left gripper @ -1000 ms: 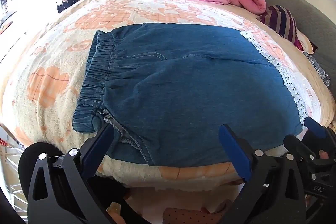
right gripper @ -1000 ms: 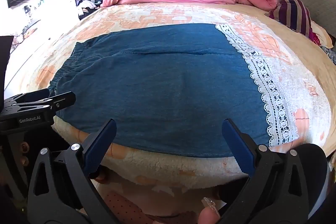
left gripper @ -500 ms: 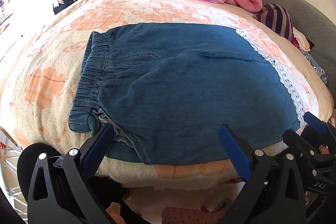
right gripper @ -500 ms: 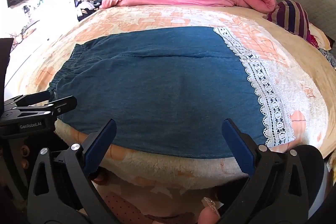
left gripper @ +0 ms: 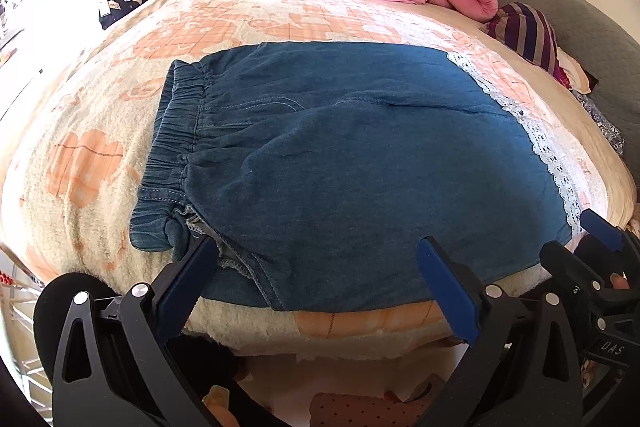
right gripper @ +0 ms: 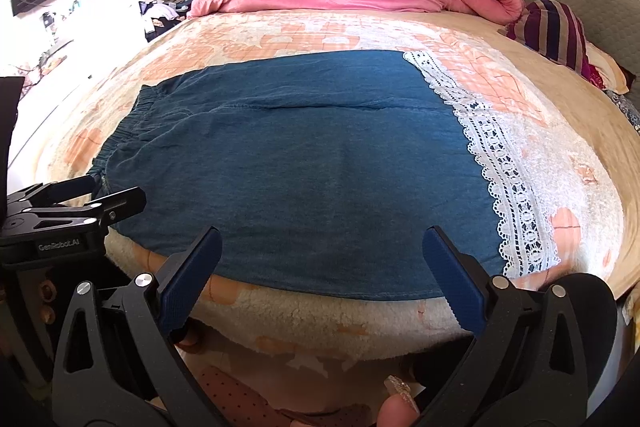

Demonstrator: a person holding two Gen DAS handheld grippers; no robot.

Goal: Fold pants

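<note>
Denim pants (left gripper: 360,163) flat along bed (left gripper: 80,155) near edge, both jaws spread wide, empty

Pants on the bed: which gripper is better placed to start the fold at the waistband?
Left. The left gripper, open, sits by the waistband corner; the right gripper, also open, faces the lace hem end.
</note>
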